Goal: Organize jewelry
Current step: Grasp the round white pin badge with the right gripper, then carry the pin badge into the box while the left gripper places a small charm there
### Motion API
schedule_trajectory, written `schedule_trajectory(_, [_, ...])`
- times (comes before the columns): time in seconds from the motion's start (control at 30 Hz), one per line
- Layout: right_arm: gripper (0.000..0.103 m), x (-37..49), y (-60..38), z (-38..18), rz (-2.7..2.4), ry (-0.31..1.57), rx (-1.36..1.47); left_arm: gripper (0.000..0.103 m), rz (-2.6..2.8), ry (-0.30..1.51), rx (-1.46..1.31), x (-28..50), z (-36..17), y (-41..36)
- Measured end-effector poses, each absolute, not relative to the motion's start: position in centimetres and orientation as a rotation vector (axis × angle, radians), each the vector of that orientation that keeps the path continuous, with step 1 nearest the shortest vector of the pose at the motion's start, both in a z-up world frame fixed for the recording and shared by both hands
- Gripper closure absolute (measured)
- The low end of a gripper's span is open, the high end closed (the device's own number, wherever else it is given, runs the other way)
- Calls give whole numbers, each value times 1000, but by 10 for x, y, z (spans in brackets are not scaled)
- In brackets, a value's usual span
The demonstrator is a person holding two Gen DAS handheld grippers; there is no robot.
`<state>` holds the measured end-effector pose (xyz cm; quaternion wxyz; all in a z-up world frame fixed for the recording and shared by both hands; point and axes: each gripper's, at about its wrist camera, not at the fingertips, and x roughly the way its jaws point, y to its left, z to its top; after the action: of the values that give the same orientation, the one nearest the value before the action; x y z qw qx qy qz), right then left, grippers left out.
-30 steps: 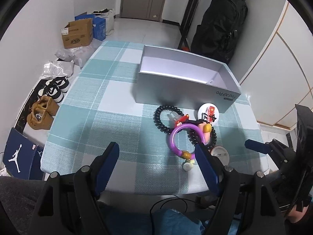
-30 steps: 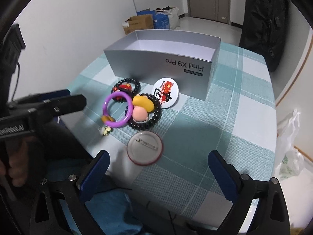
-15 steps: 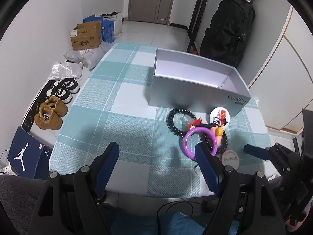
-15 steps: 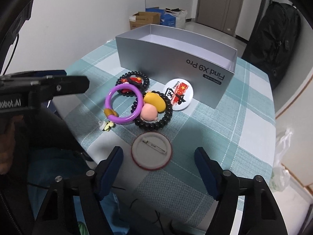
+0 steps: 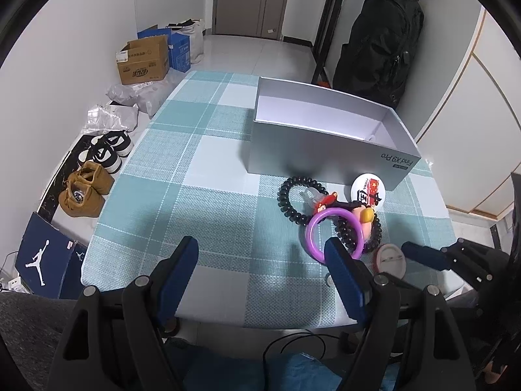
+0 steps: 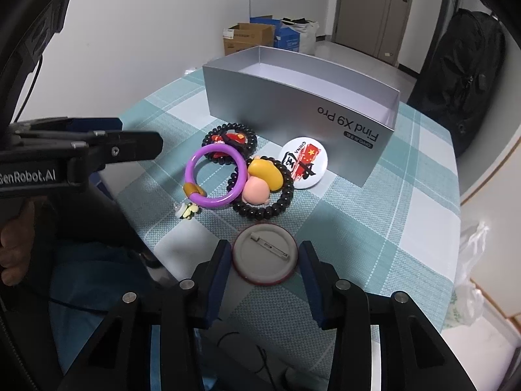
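Note:
A round badge (image 6: 265,254) lies face down, pin side up, near the front edge of the checked tablecloth (image 6: 374,215). My right gripper (image 6: 265,255) straddles it, its jaws closing, with slim gaps left at both sides. Behind it lie a purple bangle (image 6: 215,176), two black bead bracelets (image 6: 260,210), a pink and yellow figure (image 6: 260,182) and a white badge with a red flag (image 6: 302,163). An open silver box (image 6: 293,104) stands farther back, its inside bare where visible. My left gripper (image 5: 260,244) hovers open over bare cloth, left of the bangle (image 5: 335,234).
The table's front edge runs just under both grippers. On the floor to the left are shoes (image 5: 88,189), a cardboard box (image 5: 143,62) and a blue shoe box (image 5: 45,260). A black backpack (image 5: 381,45) leans behind the table. A plastic bag (image 6: 469,260) hangs at the right.
My right gripper's jaws have narrowed from wide apart to just outside the face-down badge, which now sits between them. The left gripper keeps the same opening.

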<state>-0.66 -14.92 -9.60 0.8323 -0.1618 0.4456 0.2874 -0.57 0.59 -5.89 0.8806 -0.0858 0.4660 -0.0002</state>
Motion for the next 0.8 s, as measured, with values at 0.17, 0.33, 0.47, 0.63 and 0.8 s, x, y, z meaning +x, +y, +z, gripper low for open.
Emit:
schedule_trajectory(0.17, [62, 3, -164, -86, 602, 937, -240, 27, -18, 982, -163, -7, -61, 3])
schedule_trajectory(0.33, [62, 18, -187, -76, 557, 930, -96, 27, -86, 1031, -174, -6, -67, -5])
schedule_trajectory(0.47, [62, 27, -204, -67, 532, 915, 4, 27, -137, 1054, -145, -5, -72, -18])
schedule_trajectory(0.63, [62, 29, -218, -54, 586, 873, 143, 27, -197, 1070, -101, 1, -77, -34])
schedule_trajectory(0.8, [62, 30, -224, -50, 576, 859, 170, 30, -199, 1079, -18, 2, -81, -48])
